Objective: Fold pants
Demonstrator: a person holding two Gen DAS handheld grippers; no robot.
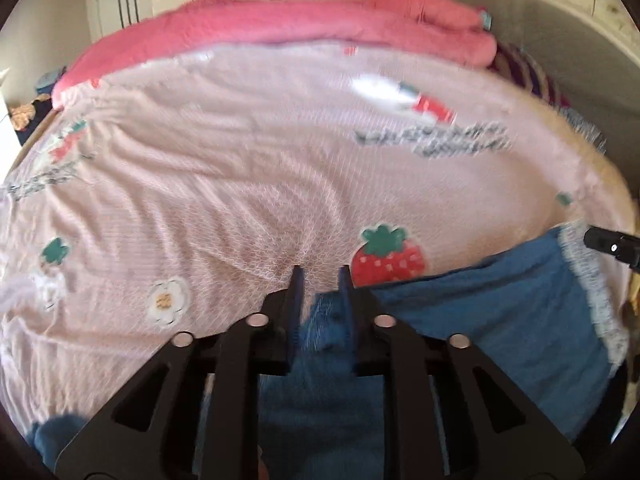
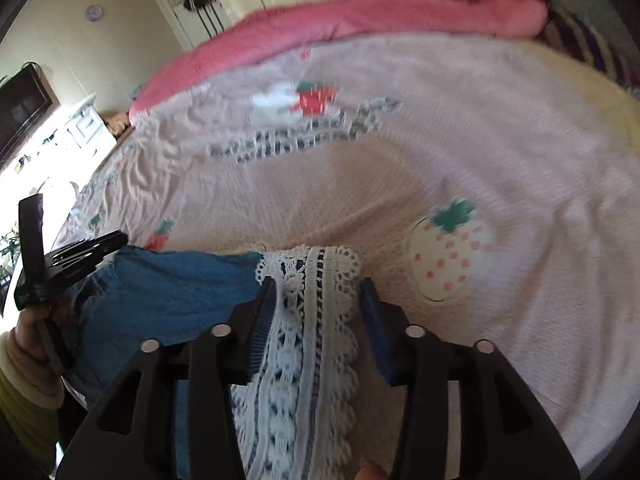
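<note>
Garment: blue denim pants [image 1: 500,320] with a white lace hem [image 2: 308,320], lying at the near edge of a bed covered by a pink strawberry-print sheet [image 1: 240,160].

Left gripper [image 1: 322,276]: jaws narrow, a slim gap between them. A fold of denim sits between the fingers and runs back beneath them; contact with the pads cannot be confirmed through the blur.

Right gripper [image 2: 316,284]: jaws about half open. The lace hem lies between the fingers, passing from the tips back toward the camera. The pads stand just beside the lace on either side, not visibly pressing it.

Progress, as a judgement: early to middle. The cloth between the two tools is bunched, with one leg end spread to the right of the left fingers. No neat, flat stack is visible. Remaining: smooth the layers, bring the ends together, finish the fold.

Beyond the fingertips: a rolled pink blanket [image 2: 360,12] at the far side, well apart from the work
</note>
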